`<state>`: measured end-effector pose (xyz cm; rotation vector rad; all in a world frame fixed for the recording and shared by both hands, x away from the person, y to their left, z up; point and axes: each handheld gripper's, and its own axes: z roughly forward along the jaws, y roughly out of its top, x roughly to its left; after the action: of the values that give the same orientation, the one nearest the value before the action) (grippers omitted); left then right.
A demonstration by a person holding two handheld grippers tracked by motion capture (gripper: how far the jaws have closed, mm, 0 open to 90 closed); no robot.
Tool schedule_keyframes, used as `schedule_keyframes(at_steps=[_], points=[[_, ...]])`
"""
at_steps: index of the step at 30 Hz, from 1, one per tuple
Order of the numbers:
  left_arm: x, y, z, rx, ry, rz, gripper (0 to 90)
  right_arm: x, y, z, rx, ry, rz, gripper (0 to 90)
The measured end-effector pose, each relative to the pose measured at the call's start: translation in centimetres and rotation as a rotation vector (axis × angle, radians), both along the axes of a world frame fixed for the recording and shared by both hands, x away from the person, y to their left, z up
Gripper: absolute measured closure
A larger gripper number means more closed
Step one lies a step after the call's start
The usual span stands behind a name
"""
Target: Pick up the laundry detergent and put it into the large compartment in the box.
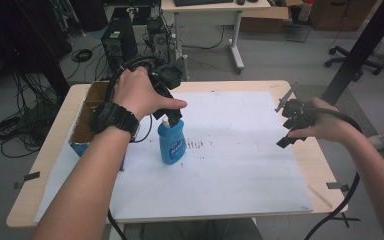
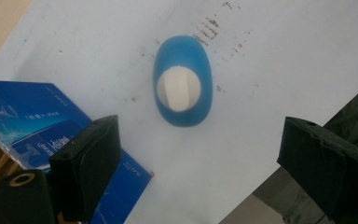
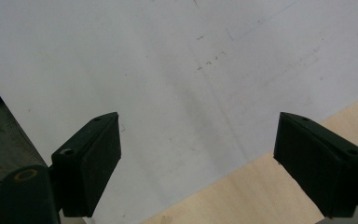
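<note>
A blue bottle (image 1: 172, 143) with a white cap stands upright on the white sheet (image 1: 240, 170), left of centre. My left gripper (image 1: 173, 119) hangs right over its cap. In the left gripper view the bottle (image 2: 182, 81) appears from above, its cap (image 2: 178, 88) facing the camera. There my left gripper (image 2: 200, 154) is wide open, its jaws clear of the bottle on both sides. My right gripper (image 1: 283, 124) hovers above the sheet's right side. In its own view my right gripper (image 3: 198, 154) is open with nothing between the jaws.
An open cardboard box (image 1: 87, 119) with a blue printed side (image 2: 37, 126) stands at the table's left edge, close to the bottle. The wooden table edge (image 3: 242, 196) shows under the right gripper. Cables, a computer tower and a desk lie beyond the table.
</note>
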<state>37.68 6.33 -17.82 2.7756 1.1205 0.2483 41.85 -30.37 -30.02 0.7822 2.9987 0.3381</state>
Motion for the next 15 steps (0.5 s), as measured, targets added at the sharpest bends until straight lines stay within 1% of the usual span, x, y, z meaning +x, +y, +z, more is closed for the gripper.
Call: schedule_keyframes(at_steps=[9, 15], points=[[0.8, 0.0, -0.2, 0.001, 0.009, 0.020, 13.3, 0.1, 0.0, -0.1, -0.002, 0.000, 0.001, 15.0], [1.2, 0.2, -0.3, 0.003, 0.010, 0.043, 13.6, 0.1, 0.0, 0.0, -0.002, 0.001, -0.001, 15.0]])
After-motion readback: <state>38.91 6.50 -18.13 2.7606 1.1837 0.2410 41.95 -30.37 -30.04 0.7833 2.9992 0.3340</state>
